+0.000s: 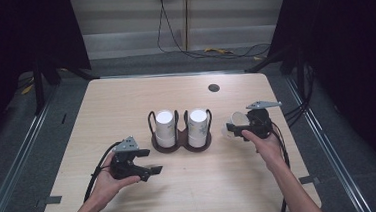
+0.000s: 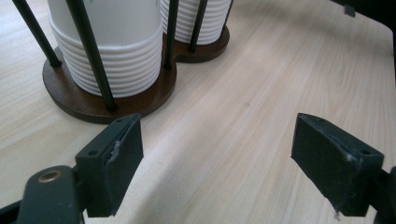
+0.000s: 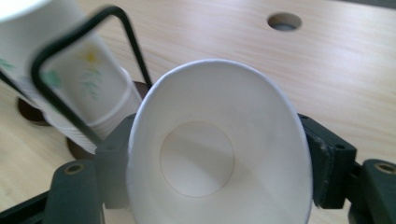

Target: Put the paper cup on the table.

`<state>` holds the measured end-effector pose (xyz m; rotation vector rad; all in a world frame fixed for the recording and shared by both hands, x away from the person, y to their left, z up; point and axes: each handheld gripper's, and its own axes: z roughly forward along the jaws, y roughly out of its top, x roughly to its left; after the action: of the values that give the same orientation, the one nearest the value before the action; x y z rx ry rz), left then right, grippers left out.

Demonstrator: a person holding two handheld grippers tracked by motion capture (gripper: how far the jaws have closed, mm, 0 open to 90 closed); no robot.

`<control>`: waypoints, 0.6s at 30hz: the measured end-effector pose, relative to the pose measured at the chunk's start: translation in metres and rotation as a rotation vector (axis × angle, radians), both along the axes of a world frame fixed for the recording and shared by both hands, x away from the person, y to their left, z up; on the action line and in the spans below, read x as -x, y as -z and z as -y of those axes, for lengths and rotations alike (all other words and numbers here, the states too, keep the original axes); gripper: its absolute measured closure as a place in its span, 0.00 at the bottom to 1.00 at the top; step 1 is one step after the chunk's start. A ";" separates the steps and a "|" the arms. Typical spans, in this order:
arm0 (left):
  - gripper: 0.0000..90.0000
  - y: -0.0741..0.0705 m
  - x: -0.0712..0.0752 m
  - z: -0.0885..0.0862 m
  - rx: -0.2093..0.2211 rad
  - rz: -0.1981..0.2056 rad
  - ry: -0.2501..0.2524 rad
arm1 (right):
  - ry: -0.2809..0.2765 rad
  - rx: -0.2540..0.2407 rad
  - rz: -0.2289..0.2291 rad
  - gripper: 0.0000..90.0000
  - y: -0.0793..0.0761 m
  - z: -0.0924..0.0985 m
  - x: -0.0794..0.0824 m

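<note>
Right gripper [image 1: 233, 128] clamped on single paper cup [image 3: 219, 154] at holder's [image 1: 181, 142] 3 o'clock, mouth squashed oval. Cup light, thin-walled, crushes easily; grip gently at mid-wall. Left gripper [image 1: 153, 171] spread wide, nothing between jaws, at holder's 7 o'clock.

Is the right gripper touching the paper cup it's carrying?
Touching. In the right gripper view, the right gripper has both jaws pressed against the paper cup, squeezing its rim oval.
</note>
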<state>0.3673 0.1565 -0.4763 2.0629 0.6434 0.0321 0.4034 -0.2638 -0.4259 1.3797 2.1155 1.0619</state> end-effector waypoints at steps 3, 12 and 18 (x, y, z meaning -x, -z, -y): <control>0.19 0.003 0.001 -0.001 -0.005 -0.009 0.002 | 0.038 0.050 -0.006 0.29 0.003 0.002 -0.004; 0.19 0.004 0.006 -0.008 -0.007 0.001 -0.018 | 0.079 0.110 -0.027 0.29 0.005 0.005 -0.020; 0.19 0.006 0.004 -0.008 -0.007 -0.006 -0.018 | 0.102 0.141 -0.058 0.28 0.005 0.006 -0.029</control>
<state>0.3632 0.1650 -0.4820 2.0649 0.6663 0.0394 0.4328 -0.2702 -0.4311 1.4488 2.0919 0.8264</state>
